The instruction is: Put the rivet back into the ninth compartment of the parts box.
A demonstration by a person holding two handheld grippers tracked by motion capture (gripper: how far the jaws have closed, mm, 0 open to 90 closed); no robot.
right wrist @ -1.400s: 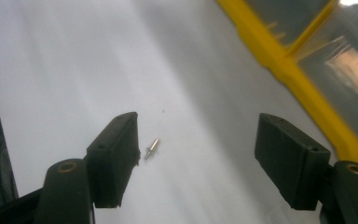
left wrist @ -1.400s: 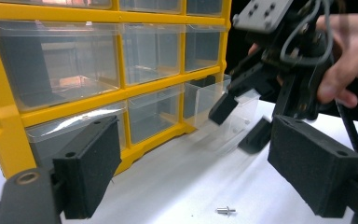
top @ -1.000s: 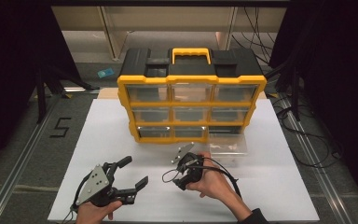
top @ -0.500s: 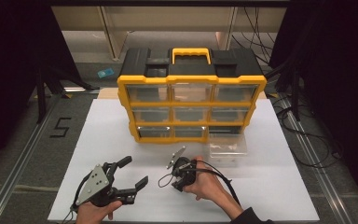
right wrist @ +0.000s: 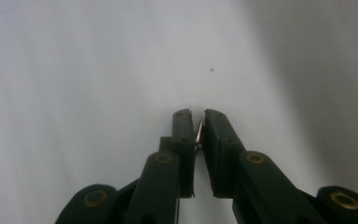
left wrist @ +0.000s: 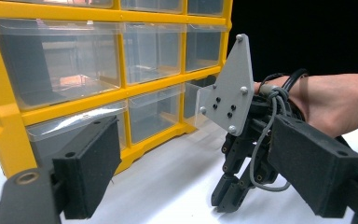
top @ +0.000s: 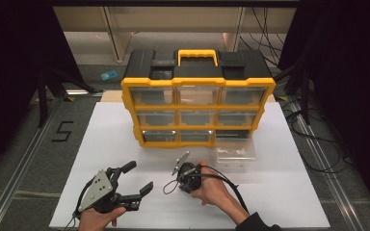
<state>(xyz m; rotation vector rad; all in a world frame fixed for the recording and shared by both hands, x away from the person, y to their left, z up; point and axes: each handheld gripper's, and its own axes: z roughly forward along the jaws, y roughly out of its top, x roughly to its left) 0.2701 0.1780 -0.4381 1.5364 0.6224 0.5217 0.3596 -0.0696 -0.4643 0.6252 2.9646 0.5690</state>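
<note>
Right gripper view looks down the right claw [right wrist: 196,122], whose jaws have just been closing and now stand nearly together, pinching a small metal pin [right wrist: 199,132], perhaps a screw, right at their tips. Below it lies the bare white counter [right wrist: 74,70]; whether the pin touches the surface I cannot tell.

In the high view, the left claw [top: 137,178] rests low at the near left with its jaws spread wide and nothing between them. The right claw sits just beside it toward the middle, tilted tip-down to the counter. Farther back, a clear drawer [top: 235,153] stands pulled out on the counter, in front of the lower right slot of the yellow organizer [top: 198,83], which stands at the far side.

The grip looks risky: the pin is thin and held only at the very tip of the jaws, so a quick lift or a twist of the hand could let it slip or swing out. Dropped on the smooth counter, it could roll off. Carried toward the clear drawer, it may also fall short if the jaws ease early.
</note>
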